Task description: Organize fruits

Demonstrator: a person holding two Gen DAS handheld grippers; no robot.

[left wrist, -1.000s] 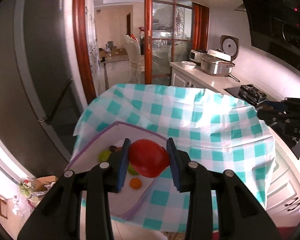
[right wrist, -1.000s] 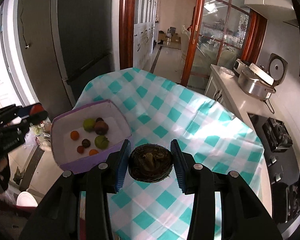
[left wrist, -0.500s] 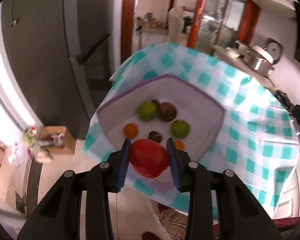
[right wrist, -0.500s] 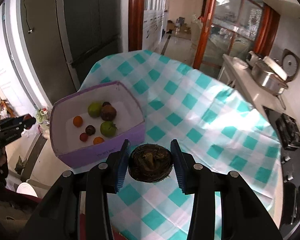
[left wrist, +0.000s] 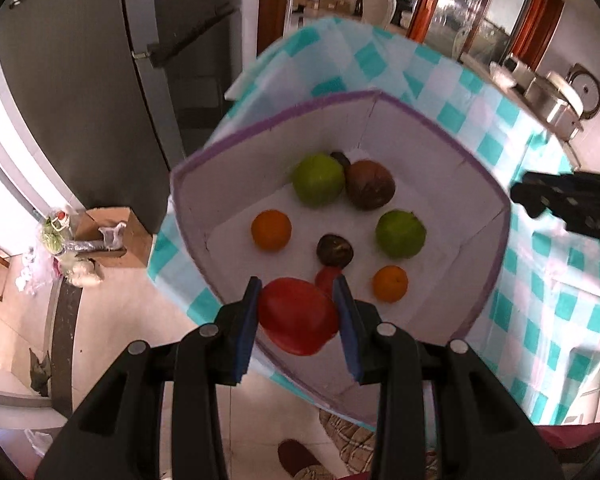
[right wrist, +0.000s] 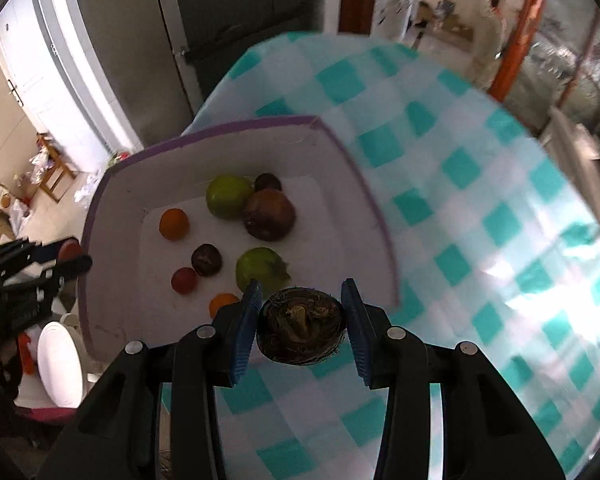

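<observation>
Left tongs [left wrist: 298,320] closed on red fruit [left wrist: 296,320], smooth (likely bruisable), above purple-rimmed box [left wrist: 284,124]; right tongs [right wrist: 300,320] closed on dark rough fruit [right wrist: 300,326], gripped across middle, beside box.

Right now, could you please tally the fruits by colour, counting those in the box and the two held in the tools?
Green: 2, in the box, e.g.
Orange: 2, e.g.
Dark brown or purple: 4, one in the right tool
Red: 2, the large one in the left tool
Total: 10
</observation>
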